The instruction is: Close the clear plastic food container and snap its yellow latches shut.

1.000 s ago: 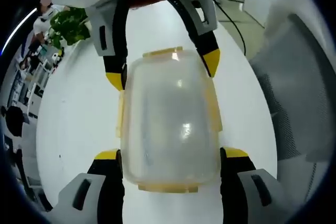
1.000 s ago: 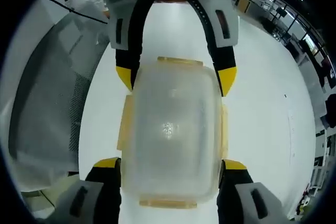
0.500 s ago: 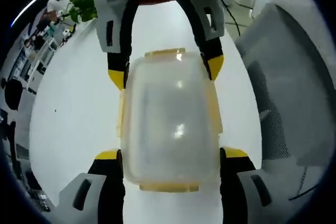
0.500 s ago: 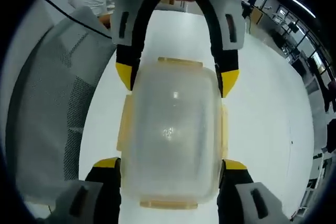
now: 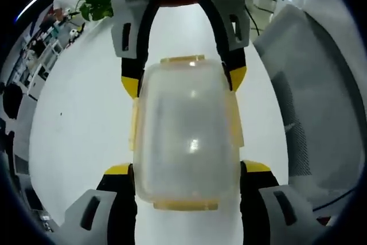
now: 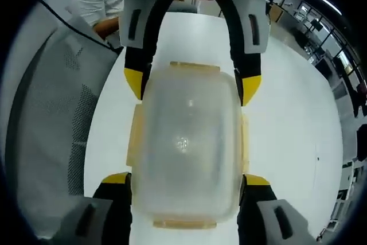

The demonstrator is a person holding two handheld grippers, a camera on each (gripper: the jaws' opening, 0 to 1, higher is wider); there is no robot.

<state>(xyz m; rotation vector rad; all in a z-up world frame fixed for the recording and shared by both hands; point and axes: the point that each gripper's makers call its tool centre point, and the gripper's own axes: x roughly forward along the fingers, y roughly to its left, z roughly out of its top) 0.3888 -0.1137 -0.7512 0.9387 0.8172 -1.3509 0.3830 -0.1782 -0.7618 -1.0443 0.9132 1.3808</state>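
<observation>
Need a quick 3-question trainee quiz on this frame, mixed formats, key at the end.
1. True or false: in the left gripper view, the left gripper has a jaw on each side of the clear container.
2. Multiple choice: in the right gripper view, what stands left of the white table? A) a mesh-backed chair B) a red toolbox C) a sink
3. Fill in: the latches along the container's edges are ____ in colour.

Key
1. True; the right gripper flanks the container the same way from the opposite end.
2. A, the chair.
3. Yellow.
</observation>
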